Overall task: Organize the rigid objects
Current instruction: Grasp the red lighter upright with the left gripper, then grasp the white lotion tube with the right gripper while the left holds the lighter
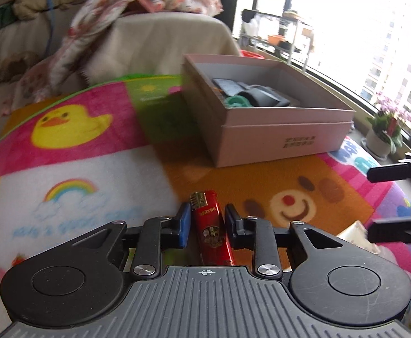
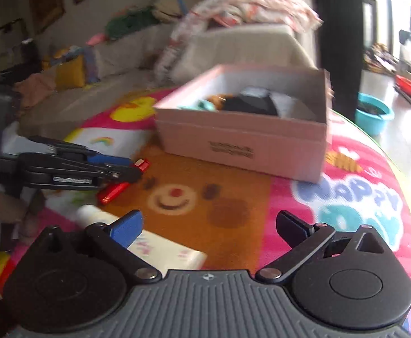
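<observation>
A red lighter (image 1: 211, 228) lies between the fingers of my left gripper (image 1: 207, 222), which is closed around it over the colourful blanket. In the right wrist view the lighter (image 2: 115, 190) shows at the left in the left gripper (image 2: 132, 173). An open pink box (image 1: 264, 112) holding dark and teal items stands behind it; it also shows in the right wrist view (image 2: 245, 140). My right gripper (image 2: 209, 231) is open and empty, low over the blanket, with a white tube (image 2: 160, 249) under its left finger.
The cartoon blanket (image 1: 73, 169) covers the surface. A sofa with a floral cloth (image 1: 138, 8) is behind. A potted plant (image 1: 385, 129) stands by the window at the right. A blue basin (image 2: 374, 112) sits on the floor at the right.
</observation>
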Motion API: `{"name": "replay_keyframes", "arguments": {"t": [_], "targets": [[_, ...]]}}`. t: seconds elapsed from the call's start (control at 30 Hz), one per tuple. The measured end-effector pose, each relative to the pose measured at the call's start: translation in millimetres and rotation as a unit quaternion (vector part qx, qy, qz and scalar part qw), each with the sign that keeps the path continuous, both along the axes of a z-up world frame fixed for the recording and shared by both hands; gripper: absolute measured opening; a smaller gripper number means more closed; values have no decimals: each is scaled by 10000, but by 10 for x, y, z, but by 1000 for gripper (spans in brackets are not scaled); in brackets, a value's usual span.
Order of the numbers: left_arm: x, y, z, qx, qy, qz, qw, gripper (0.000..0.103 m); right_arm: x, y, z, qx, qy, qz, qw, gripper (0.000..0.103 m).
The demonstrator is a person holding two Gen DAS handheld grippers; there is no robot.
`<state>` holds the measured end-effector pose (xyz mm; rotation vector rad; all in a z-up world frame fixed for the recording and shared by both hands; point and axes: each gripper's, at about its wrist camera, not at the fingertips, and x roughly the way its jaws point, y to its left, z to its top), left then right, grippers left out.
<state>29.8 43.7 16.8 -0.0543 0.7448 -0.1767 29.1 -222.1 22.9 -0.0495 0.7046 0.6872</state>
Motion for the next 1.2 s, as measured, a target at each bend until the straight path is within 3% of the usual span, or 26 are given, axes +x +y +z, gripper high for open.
{"name": "replay_keyframes", "arguments": {"t": [0.07,0.23,0.37,0.5,0.67,0.8,1.0,1.2], "targets": [[-77,137,-6,-71,6,216,9997,30,-97,93,68,43,-122,425,9990,101],[-177,362,-1,-395,20,440,9982,30,-318,525,53,-631,-798,1165,9880,100],[-200,318,-10,-330,-33,432,9985,30,-375,808,-21,-991,-903,1555,9787,94],[-216,280,-20,-419,-34,333,9986,37,-259,819,-29,-1133,-984,1146,9820,92],[-259,122,-22,-355,-52,70,9993,51,29,504,-18,-887,-504,442,9938,90],[-304,-22,-19,-249,-39,-52,9997,57,54,381,-85,-887,-326,338,9949,90],[-350,-118,-32,27,-69,-72,9999,57,-19,324,-166,-946,-262,283,9948,90],[-348,-112,-30,7,-58,-39,10000,57,-84,259,-137,-704,119,314,9970,90]]}}
